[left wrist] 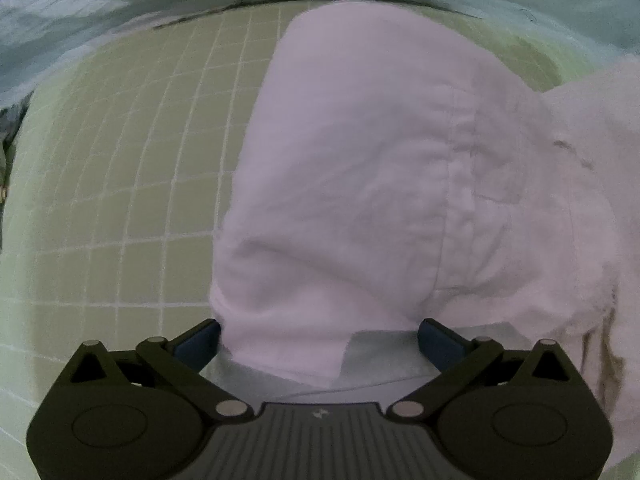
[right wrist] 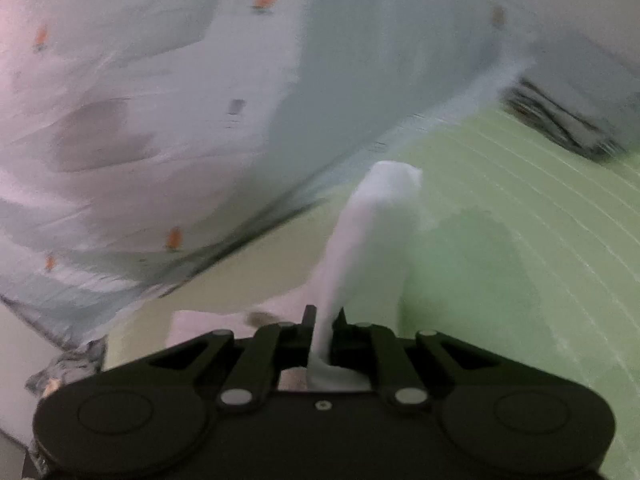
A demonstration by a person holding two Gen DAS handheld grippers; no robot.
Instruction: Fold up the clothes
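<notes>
Currently the right tool pinches a thin bunch of the white garment above the green grid mat; slippage is likely. Left tool stands wide, cloth between its fingers, ungripped.

No legible text or labels anywhere.

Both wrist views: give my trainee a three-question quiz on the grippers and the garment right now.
1. True or false: the right gripper is shut on the white garment.
2. The left gripper is: A) wide open with cloth between its fingers, B) shut on the cloth, C) out of view.
3. What surface lies under the white garment in the left wrist view?

Key: 1 true; 2 A; 3 the green grid mat.
</notes>
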